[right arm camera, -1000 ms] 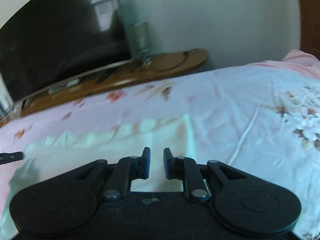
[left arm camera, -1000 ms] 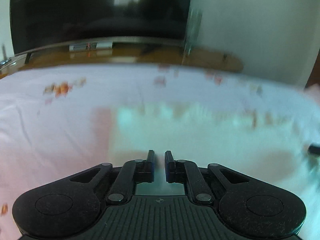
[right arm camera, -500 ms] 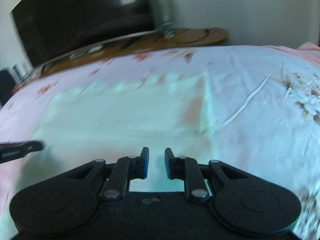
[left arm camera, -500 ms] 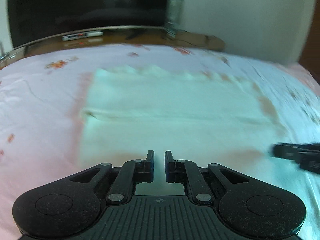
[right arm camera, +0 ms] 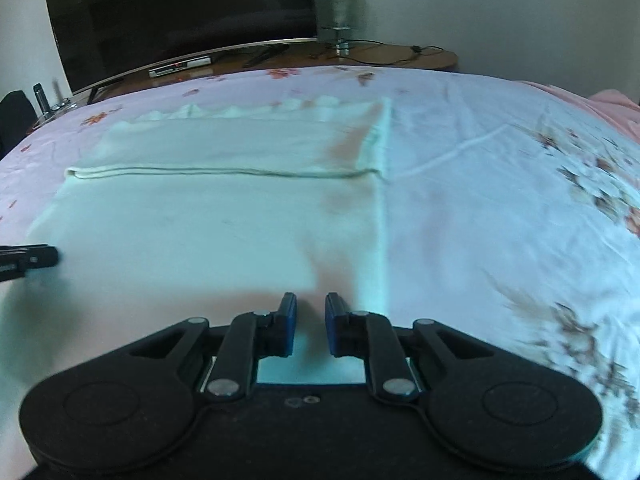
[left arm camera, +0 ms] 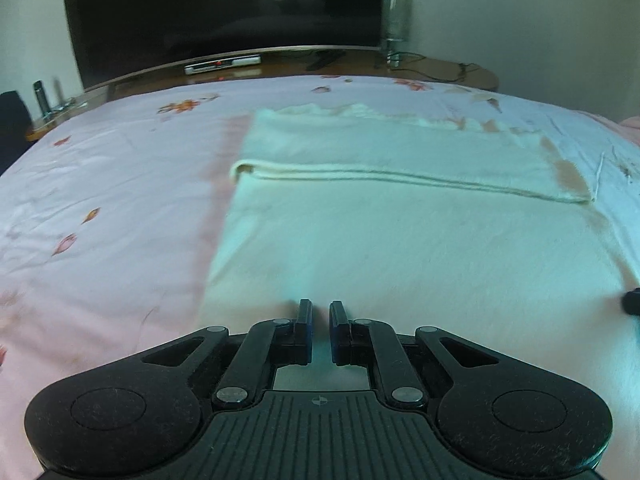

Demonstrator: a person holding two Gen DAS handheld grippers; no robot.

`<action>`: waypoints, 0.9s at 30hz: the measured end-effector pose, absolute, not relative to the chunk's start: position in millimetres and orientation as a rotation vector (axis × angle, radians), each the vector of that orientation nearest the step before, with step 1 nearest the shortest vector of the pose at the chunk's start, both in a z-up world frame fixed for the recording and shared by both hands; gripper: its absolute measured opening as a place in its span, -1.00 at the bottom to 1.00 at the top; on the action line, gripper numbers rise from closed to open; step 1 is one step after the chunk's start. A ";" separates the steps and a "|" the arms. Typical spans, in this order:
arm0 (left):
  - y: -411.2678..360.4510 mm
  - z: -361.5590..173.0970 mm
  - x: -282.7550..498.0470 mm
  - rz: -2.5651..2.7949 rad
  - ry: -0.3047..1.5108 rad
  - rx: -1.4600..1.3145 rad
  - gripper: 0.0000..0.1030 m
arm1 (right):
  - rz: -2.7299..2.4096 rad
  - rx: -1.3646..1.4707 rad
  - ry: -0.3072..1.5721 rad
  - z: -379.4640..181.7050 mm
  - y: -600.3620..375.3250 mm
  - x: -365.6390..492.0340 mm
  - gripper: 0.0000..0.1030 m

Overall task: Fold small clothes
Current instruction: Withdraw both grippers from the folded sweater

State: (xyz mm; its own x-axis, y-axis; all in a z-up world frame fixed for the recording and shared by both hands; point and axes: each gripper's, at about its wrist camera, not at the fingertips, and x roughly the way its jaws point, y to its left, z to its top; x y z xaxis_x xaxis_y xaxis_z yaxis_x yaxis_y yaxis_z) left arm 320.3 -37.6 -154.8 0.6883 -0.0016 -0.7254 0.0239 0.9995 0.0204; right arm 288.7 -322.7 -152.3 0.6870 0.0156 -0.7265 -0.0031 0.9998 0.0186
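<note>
The pale cloth point(left arm camera: 400, 240) lies flat on the flowery pink bed sheet point(left arm camera: 100, 184). Its far part is folded over, making a long straight edge across the middle, and the far end is wavy. The left gripper point(left arm camera: 320, 320) and right gripper point(right arm camera: 311, 312) hang over its near edge, each with fingers a little apart, holding nothing

No readable text, label, brand or number in either view. Set-top box point(left arm camera: 222, 63) under TV point(left arm camera: 224, 8) shows small red glow only, too blurred to read as digits.
</note>
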 end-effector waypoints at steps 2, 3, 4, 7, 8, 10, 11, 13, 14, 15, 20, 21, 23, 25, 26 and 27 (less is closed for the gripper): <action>-38.8 -151.0 312.9 -0.007 0.826 0.024 -0.82 | 0.002 0.024 0.808 -147.7 -323.1 280.8 -0.68; -39.3 -148.6 309.7 -0.012 0.830 0.021 -0.82 | 0.005 0.041 0.797 -143.5 -322.2 275.0 -0.65; -40.5 -146.1 305.1 -0.023 0.833 0.018 -0.82 | 0.012 0.054 0.787 -140.5 -319.9 269.6 -0.61; -47.8 -139.2 291.4 -0.063 0.829 0.020 -0.82 | 0.041 0.065 0.764 -132.4 -304.4 250.7 -0.60; -51.0 -137.2 284.6 -0.082 0.825 0.020 -0.82 | 0.054 0.069 0.763 -131.5 -297.2 244.7 -0.60; -55.2 -134.9 271.9 -0.124 0.823 0.024 -0.82 | 0.080 0.073 0.763 -130.9 -281.7 230.9 -0.59; -57.1 -134.8 264.8 -0.138 0.825 0.030 -0.82 | 0.088 0.068 0.763 -131.4 -272.2 223.6 -0.59; -58.2 -135.7 251.5 -0.158 0.828 0.030 -0.82 | 0.099 0.063 0.767 -131.3 -257.1 209.8 -0.59; -58.1 -137.2 244.0 -0.166 0.831 0.027 -0.82 | 0.107 0.062 0.770 -131.4 -249.5 203.4 -0.59; -58.0 -138.5 237.9 -0.172 0.834 0.028 -0.82 | 0.115 0.058 0.775 -131.9 -243.0 199.3 -0.59; -60.4 -150.5 207.3 -0.186 0.813 0.078 -0.82 | 0.137 0.016 0.788 -136.0 -210.5 174.4 -0.55; -60.4 -150.8 201.6 -0.187 0.805 0.085 -0.82 | 0.136 0.008 0.792 -138.0 -206.1 170.8 -0.55; -58.4 -151.2 193.6 -0.193 0.799 0.101 -0.80 | 0.125 -0.012 0.802 -144.8 -200.7 165.4 -0.55; -51.6 -151.3 186.7 -0.198 0.798 0.097 -0.80 | 0.096 -0.046 0.813 -153.3 -200.8 160.9 -0.55; -45.7 -151.3 182.6 -0.196 0.796 0.095 -0.80 | 0.080 -0.067 0.800 -155.7 -202.6 156.6 -0.57; -39.7 -151.6 178.9 -0.191 0.794 0.095 -0.80 | 0.061 -0.085 0.790 -155.5 -205.9 151.5 -0.57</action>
